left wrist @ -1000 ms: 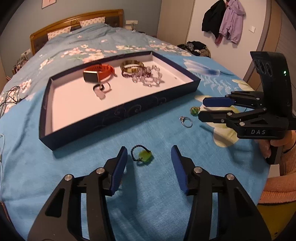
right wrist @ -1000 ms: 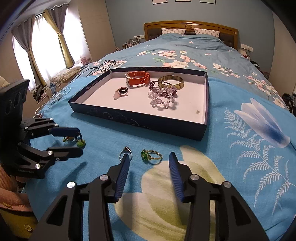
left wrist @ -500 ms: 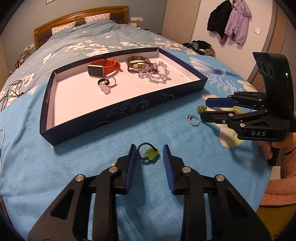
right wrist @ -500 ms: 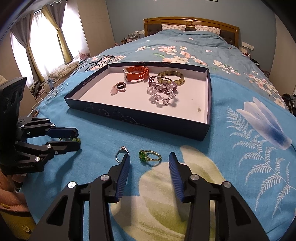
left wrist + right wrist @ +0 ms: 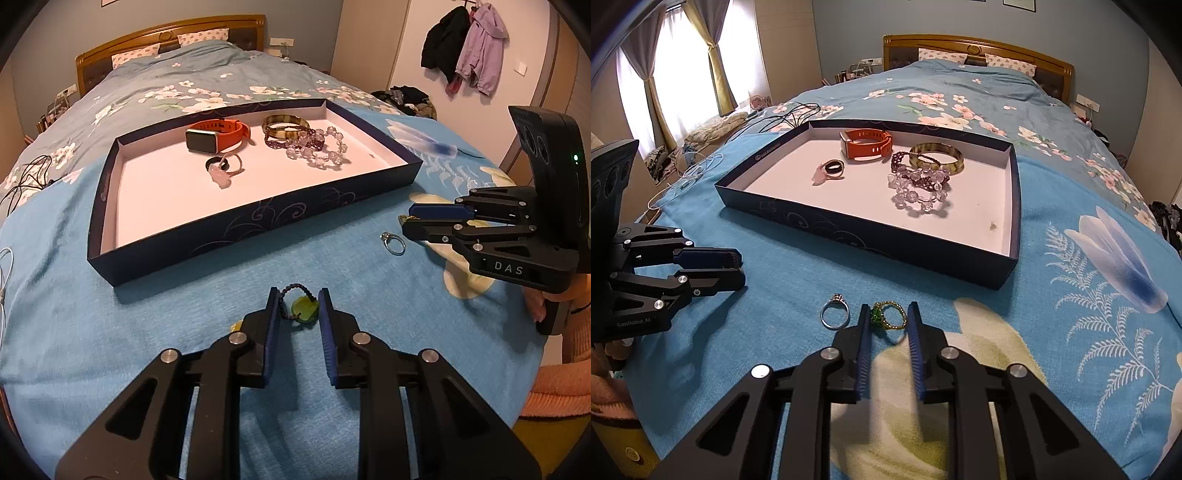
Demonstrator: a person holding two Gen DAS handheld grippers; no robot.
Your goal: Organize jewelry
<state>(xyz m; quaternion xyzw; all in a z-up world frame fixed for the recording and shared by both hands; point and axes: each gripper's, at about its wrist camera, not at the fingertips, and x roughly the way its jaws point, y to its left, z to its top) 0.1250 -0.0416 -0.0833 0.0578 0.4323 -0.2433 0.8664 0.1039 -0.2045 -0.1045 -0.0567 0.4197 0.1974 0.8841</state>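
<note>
On the bed, the left tool point(image 5: 299, 308) grasps a light jade charm point(image 5: 305, 307) (cord floppy), the right tool point(image 5: 888, 320) a delicate green-stone ring point(image 5: 888, 317).

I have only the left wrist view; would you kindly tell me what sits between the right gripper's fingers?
Observer: A green ring lies on the bedspread between the fingers of the right gripper; I cannot tell whether they grip it.
Operator: Thank you. Is the silver ring between them too?
Observer: No, the silver ring lies outside, just left of its left finger.
Operator: What stands beyond the tray on my left?
Observer: A bright window with curtains drawn aside.
</note>
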